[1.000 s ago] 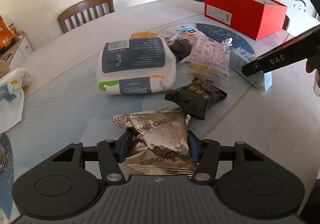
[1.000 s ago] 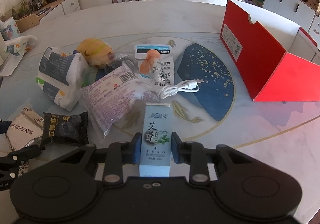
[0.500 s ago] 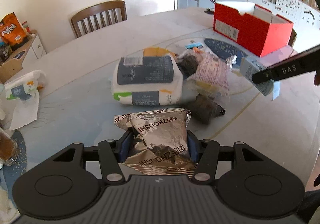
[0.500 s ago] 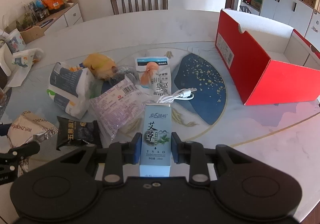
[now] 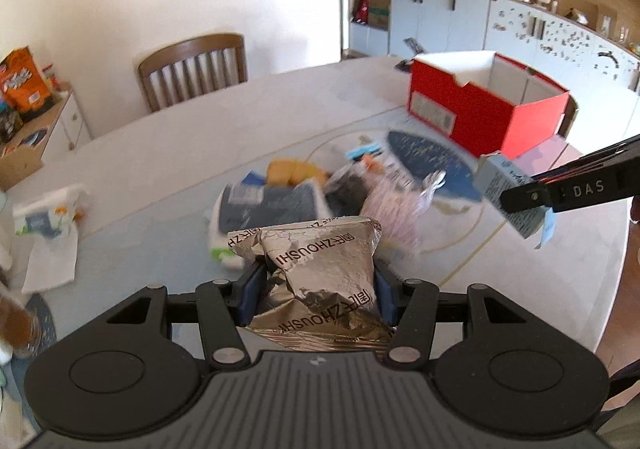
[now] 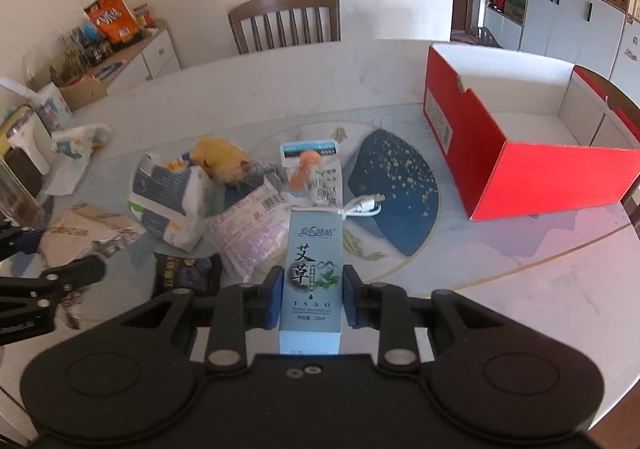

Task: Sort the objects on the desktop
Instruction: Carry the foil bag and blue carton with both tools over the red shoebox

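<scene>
My left gripper [image 5: 318,291] is shut on a crinkled silver foil snack packet [image 5: 320,273], held above the table. My right gripper [image 6: 313,295] is shut on a small pale blue carton [image 6: 314,269] with green leaf print, also lifted off the table. In the left wrist view that carton [image 5: 516,195] hangs at the right in the other gripper's black fingers. An open red shoebox [image 6: 516,137] with a white inside stands at the far right of the table. The pile left on the table holds a tissue pack [image 6: 172,193], a pink-printed clear bag [image 6: 252,233] and a black snack packet [image 6: 188,271].
A white USB cable [image 6: 362,207] lies on a dark blue fan-shaped mat [image 6: 396,189]. A yellow plush toy [image 6: 220,163] and a sachet with an orange item [image 6: 316,173] lie behind the pile. A wooden chair [image 6: 286,21] stands at the far edge. Crumpled paper [image 5: 48,225] lies left.
Both grippers have risen with their loads; the table and the pile look farther below. The foil packet and the blue carton stay gripped as before.
</scene>
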